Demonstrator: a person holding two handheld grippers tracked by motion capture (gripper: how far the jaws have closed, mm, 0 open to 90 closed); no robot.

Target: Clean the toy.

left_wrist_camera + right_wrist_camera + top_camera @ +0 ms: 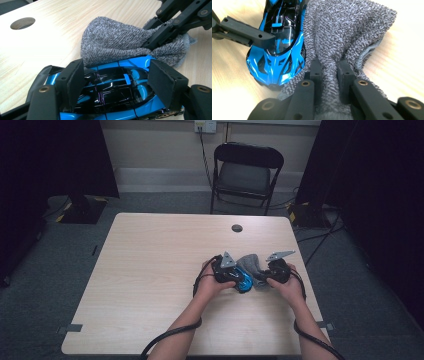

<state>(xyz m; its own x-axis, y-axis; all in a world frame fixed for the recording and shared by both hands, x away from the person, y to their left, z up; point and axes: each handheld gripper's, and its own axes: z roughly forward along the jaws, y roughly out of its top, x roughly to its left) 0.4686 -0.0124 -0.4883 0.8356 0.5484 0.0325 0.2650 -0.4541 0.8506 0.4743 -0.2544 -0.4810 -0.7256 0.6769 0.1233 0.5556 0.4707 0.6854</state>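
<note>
My left gripper [115,82] straddles the blue toy car [117,100], its 2 pads set on either side of the cabin, touching or nearly so; I cannot tell whether they grip it. The car's glossy shell looks hard and slippery, so I judge the flat sides the best hold. My right gripper [329,72] is pinched tight on a fold of the grey cloth [342,32], which is soft, limp and light, and drapes against the car. Both lie near the table's [150,270] right front. My hands [212,282] angle inward toward each other. Beyond them, a chair [245,170].
</note>
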